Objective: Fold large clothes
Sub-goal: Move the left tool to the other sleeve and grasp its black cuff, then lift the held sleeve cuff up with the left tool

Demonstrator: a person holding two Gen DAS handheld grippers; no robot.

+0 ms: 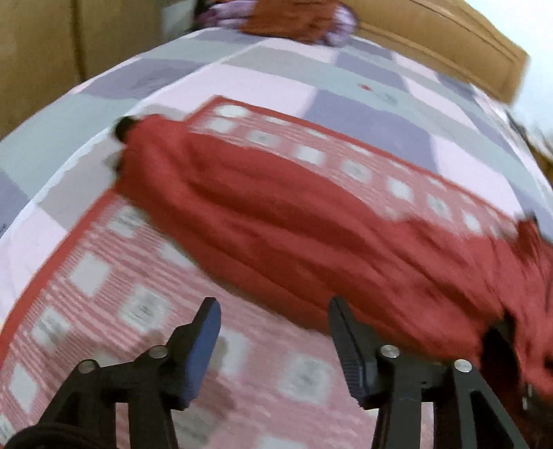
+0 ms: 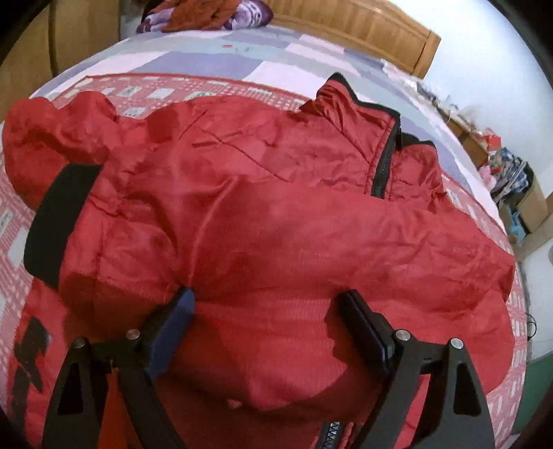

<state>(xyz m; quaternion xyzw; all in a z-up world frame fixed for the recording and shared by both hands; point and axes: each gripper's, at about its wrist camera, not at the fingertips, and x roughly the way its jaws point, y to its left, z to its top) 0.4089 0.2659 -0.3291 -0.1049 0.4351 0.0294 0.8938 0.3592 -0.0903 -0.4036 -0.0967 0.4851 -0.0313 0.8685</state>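
Left tool gapes empty over the mat; right tool wide, nothing gripped. Slick jacket sleeve at nine o'clock could slide unfolded.

I am working in a home bedroom. Under me is a bed spread with a patchwork cover of lilac, grey and pink squares. At the bed's far end runs a wooden headboard, with bunched purple bedding against it. Beside the bed, cardboard boxes and household clutter sit on the floor.
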